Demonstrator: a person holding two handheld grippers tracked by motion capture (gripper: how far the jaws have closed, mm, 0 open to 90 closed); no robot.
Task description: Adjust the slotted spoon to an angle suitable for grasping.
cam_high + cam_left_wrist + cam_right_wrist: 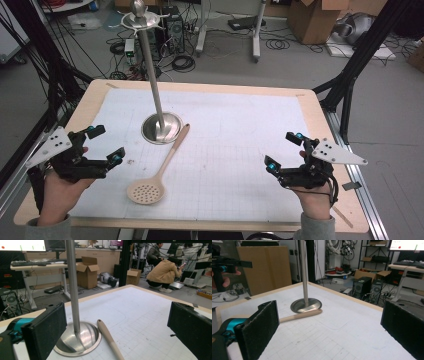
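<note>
Nothing is in hand yet. The left tongs [106, 143] and the right tongs [282, 150] both stand with their jaws wide apart and nothing between them, each held above the table [310, 107] near the person's edge, well apart from one another.

The one slotted spoon [159, 170] lies flat on the gridded white mat [240, 145], its perforated bowl toward the person and its handle tip just beside the round base of the one steel stand [156, 107], perhaps touching it. The stand is upright, with small hooks at its top, and nothing hangs from them.

Judging by the layout, the work is probably to lift the spoon and hang it on the stand. If so, all of it is left: reaching, gripping, lifting and hooking. The left tongs are the nearer pair to the spoon.

Count: two tongs, one spoon, one stand, one mat.
</note>
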